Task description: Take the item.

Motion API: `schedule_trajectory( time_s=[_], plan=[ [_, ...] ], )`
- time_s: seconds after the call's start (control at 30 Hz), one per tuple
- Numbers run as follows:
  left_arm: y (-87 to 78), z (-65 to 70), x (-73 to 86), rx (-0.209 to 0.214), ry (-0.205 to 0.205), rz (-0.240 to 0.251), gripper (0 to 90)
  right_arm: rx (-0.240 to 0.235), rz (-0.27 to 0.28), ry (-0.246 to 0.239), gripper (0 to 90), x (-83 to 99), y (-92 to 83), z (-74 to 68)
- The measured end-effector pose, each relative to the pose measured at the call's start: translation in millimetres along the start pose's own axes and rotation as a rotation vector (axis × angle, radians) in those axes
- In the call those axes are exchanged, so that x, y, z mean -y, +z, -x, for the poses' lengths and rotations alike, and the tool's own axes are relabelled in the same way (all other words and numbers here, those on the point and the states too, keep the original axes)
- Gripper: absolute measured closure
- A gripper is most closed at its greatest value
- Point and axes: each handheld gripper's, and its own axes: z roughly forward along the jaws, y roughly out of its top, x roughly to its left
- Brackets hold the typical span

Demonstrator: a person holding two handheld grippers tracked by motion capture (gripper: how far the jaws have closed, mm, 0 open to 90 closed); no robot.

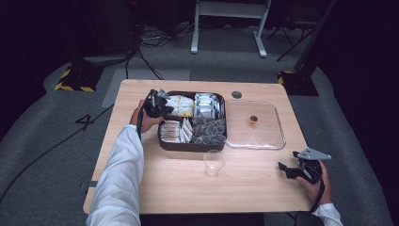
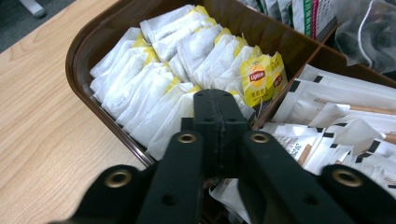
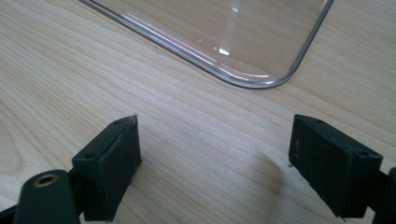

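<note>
Wood grain runs under your right claw (image 3: 212,163), which rests low over the pale wooden table (image 1: 179,183) at its near right corner, jaws spread wide with nothing between them; in the right gripper view the rounded corner of the clear flat plastic tray (image 3: 261,81) lies just ahead of them. Near the middle of the table's front half stands a small clear plastic cup (image 1: 214,163), upright, just in front of the dark brown compartmented box (image 1: 162,143). Your left claw (image 2: 219,109) sits over that box's far left compartment, jaws pressed together with no gap showing between them. In the left gripper view their tips lie among the white paper tea bag sachets with yellow tabs (image 2: 154,79), packed on edge in rows; whether a sachet is pinched there you cannot tell, since the tips cover the spot. A yellow Lipton tag (image 2: 258,77) stands up just beyond the tips, against the divider wall. To its right lie white stick packets with black marks (image 2: 336,98), and farther off the silver-and-green wrapped packets (image 1: 206,104) and the dark clear-wrapped bags (image 1: 209,129). Beside the box on the right, touching it, the clear tray holds a small brown object (image 1: 253,121).
</note>
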Motion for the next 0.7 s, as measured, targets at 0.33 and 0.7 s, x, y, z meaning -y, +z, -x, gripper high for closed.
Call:
schedule_trajectory(
  time_s=[0.33, 0.7],
  plan=[
    [-14.6, -1.3, -1.0, -0.019, -0.001, 0.054, 90.0, -0.001, 0.0, 0.0, 17.0, 0.0, 0.0, 0.1],
    [-3.5, 2.9, -0.7, 0.018, 0.018, -0.014, 66.8, -0.001, 0.0, 0.0, 17.0, 0.0, 0.0, 0.1]
  ],
)
